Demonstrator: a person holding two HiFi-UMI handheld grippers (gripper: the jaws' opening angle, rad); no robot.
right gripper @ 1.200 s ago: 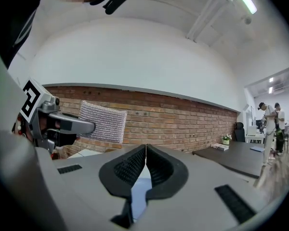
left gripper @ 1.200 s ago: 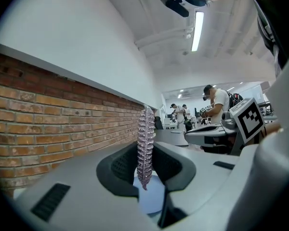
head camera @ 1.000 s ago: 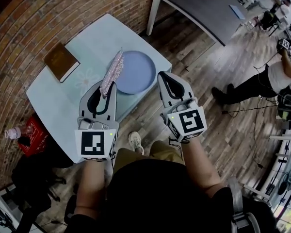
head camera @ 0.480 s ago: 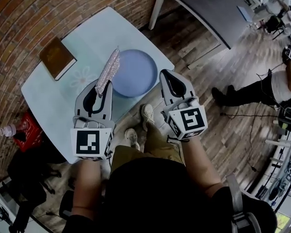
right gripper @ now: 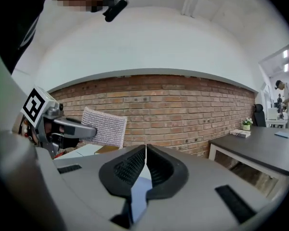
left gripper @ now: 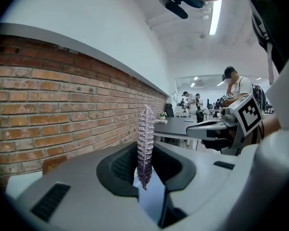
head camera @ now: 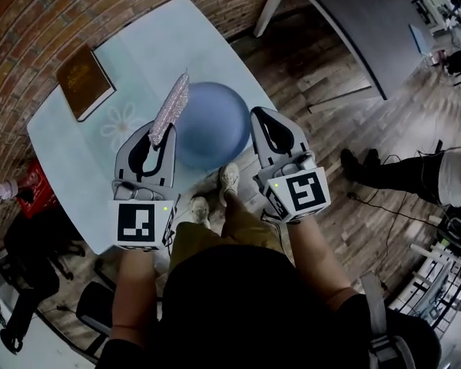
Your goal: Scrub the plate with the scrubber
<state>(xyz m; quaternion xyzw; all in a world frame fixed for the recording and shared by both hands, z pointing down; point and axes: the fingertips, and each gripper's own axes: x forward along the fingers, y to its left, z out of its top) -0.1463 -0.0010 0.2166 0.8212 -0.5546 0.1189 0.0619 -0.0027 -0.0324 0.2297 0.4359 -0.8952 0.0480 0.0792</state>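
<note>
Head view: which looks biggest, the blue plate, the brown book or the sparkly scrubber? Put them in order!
1. Blue plate
2. Brown book
3. Scrubber, seen edge-on and held nearer the camera, so its rank is unsure.

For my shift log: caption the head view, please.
Left gripper grips the scrubber near the blue plate; right gripper shut, empty, alongside.

The head view looks steeply down from above the person's shoulders onto the table (head camera: 77, 141), at close range. The left gripper view looks along its own jaws beside the wall (left gripper: 62, 109), with the right gripper (left gripper: 197, 130) at 3 o'clock. The right gripper view faces that wall, with the left gripper (right gripper: 89, 130) at 9 o'clock. Both gripper views share the desk (right gripper: 260, 148).
</note>
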